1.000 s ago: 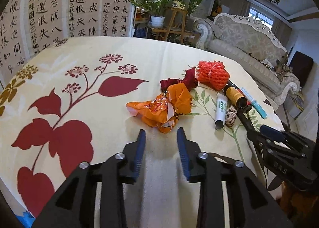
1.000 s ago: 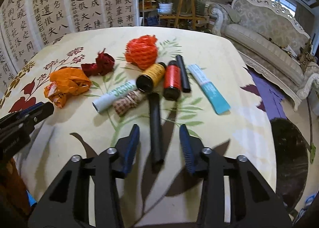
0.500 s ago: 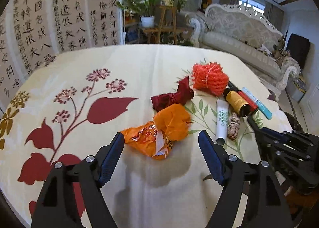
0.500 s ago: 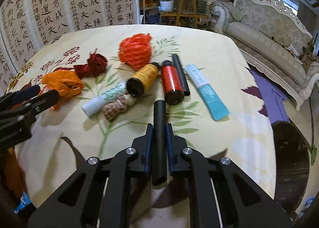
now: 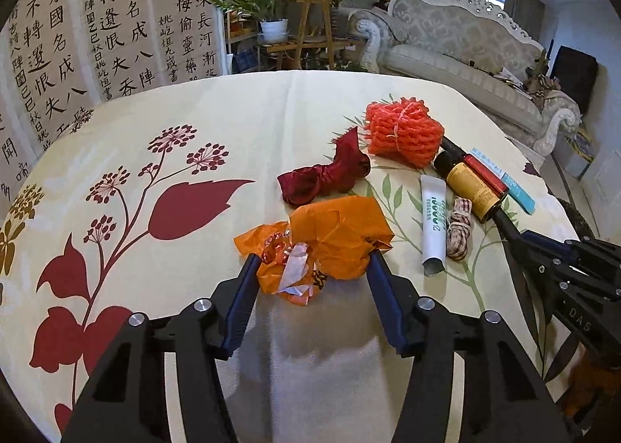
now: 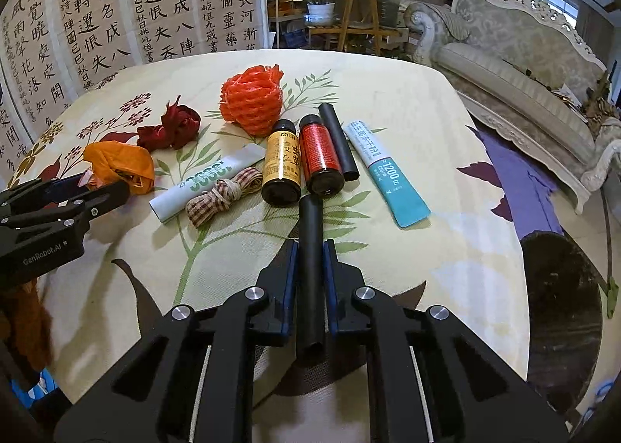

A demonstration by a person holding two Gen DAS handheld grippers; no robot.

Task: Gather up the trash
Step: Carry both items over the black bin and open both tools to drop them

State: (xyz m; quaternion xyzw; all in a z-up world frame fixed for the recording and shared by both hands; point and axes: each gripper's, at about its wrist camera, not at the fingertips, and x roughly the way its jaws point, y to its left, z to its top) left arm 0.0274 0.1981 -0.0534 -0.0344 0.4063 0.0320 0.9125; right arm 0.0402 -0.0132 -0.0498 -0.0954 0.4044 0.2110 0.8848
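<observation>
Vs a sec ago: right hand-held gripper (image 6: 310,249), then spread either side of the black tube (image 6: 310,245), is now clenched on it, tube lying lengthwise btwn the fingers on the table (image 6: 427,101). Left hand-held gripper (image 5: 312,264) has come fwd to the crumpled orange wrapper (image 5: 330,245); jaws are closing w/ the wrapper btwn them, fingertips at its edges, not yet squeezing. Count on table: 1 orange wrapper, 1 dark red ribbon (image 5: 322,179), 1 orange foam net (image 5: 403,132), 1 white tube (image 5: 432,225), 1 plaid ribbon bundle (image 5: 458,229), 1 yellow bottle (image 6: 281,167), 1 red bottle (image 6: 320,160), 2 black tubes incl. second black tube (image 6: 339,140), 1 teal-white tube (image 6: 388,175).
</observation>
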